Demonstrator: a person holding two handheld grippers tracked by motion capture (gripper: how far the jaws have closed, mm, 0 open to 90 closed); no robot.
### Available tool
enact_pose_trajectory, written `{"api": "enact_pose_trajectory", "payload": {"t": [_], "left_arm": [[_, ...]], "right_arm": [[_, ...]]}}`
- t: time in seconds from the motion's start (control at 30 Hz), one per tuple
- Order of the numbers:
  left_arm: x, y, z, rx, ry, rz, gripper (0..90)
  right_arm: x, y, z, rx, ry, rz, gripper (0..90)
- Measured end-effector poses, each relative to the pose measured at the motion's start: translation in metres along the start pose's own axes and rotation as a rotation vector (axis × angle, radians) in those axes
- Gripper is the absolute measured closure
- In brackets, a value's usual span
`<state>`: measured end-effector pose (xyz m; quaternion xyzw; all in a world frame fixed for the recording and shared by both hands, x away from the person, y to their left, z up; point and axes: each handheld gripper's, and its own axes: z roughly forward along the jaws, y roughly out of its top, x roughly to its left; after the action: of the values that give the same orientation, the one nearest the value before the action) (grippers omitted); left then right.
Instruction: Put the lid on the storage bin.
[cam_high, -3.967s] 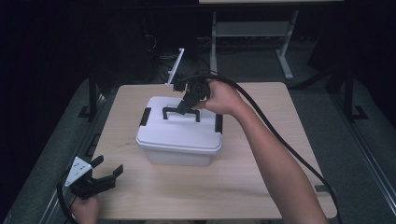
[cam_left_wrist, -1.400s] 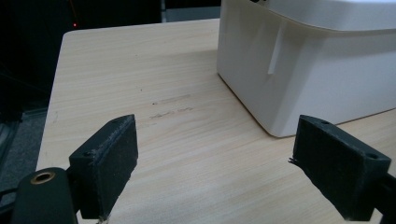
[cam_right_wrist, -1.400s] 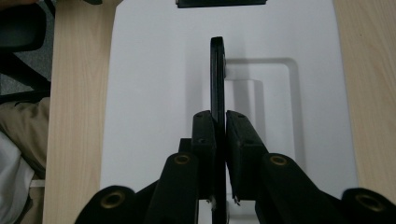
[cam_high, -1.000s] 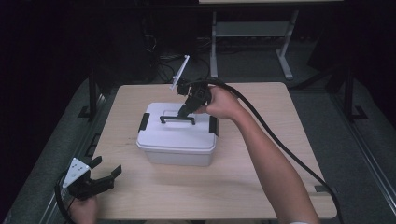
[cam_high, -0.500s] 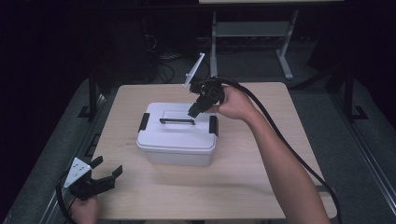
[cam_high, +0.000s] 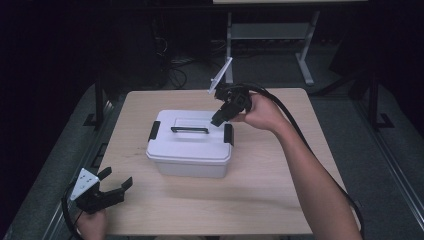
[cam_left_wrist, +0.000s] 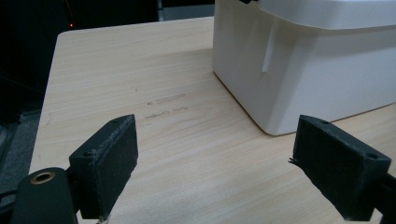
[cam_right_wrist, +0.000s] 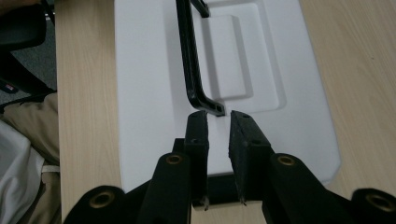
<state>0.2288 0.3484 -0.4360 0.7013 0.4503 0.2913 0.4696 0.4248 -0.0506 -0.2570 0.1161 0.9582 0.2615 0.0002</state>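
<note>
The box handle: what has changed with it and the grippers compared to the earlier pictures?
The handle stood raised in the right gripper; it now lies flat on the lid, released, and that gripper has drawn back toward the right. The box and left gripper stayed put.

Black two-jaw gripper (cam_high: 220, 118) trailing thick black cable (cam_high: 294, 131).

Bare table (cam_high: 280, 200) around white box (cam_high: 192, 155)

A light wooden table (cam_high: 280, 210) stands before what looks like a grey metal frame (cam_high: 270, 31).
</note>
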Motion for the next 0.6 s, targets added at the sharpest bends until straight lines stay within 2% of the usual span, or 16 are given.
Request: {"api": "enact_pose_trajectory", "payload": {"t": [0.6], "left_arm": [[-0.001,0.000,0.000,-0.001,0.002,-0.004,13.2]], "right_arm": [[-0.001,-0.024,-0.015,-0.004,-0.028,0.039,73.7]]}}
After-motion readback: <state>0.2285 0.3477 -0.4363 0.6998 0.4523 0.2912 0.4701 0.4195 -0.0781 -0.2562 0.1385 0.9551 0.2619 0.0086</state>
